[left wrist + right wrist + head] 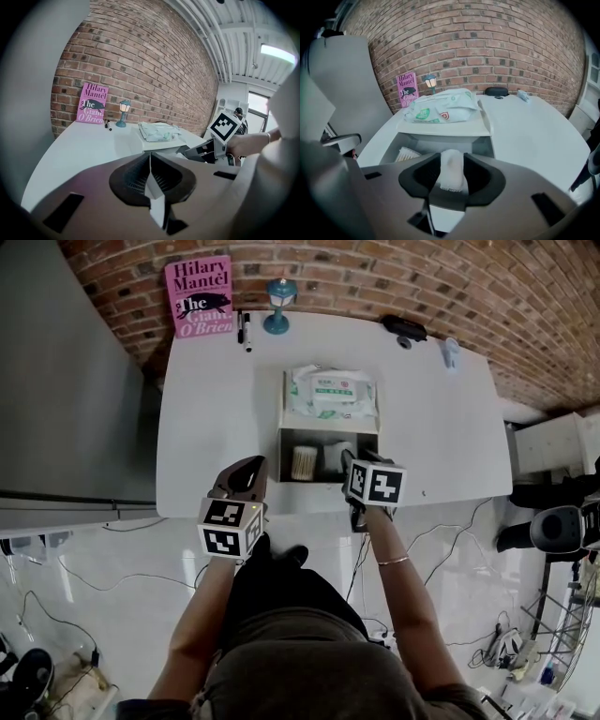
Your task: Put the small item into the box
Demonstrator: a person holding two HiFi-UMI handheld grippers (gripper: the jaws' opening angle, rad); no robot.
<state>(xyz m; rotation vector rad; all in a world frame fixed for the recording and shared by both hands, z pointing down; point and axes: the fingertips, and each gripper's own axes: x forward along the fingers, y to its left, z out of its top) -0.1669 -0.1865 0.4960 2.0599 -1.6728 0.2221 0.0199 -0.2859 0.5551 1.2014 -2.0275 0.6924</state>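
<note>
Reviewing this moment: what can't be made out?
Right part of the box interior: in the head view the right gripper covers it; in the right gripper view the held white roll blocks it.
The dark object at the table far edge: too small to identify.
The wipes pack print: too small to read.

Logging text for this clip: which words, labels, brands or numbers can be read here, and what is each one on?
"Hilary Mantel": top of the pink book cover; the book leans on the brick wall.
"The Giant, O'Brien": same cover, lower down.
Wet wipes pack: green label, print too small to read.
Square-marker cubes: black-and-white patterns only, no words.
</note>
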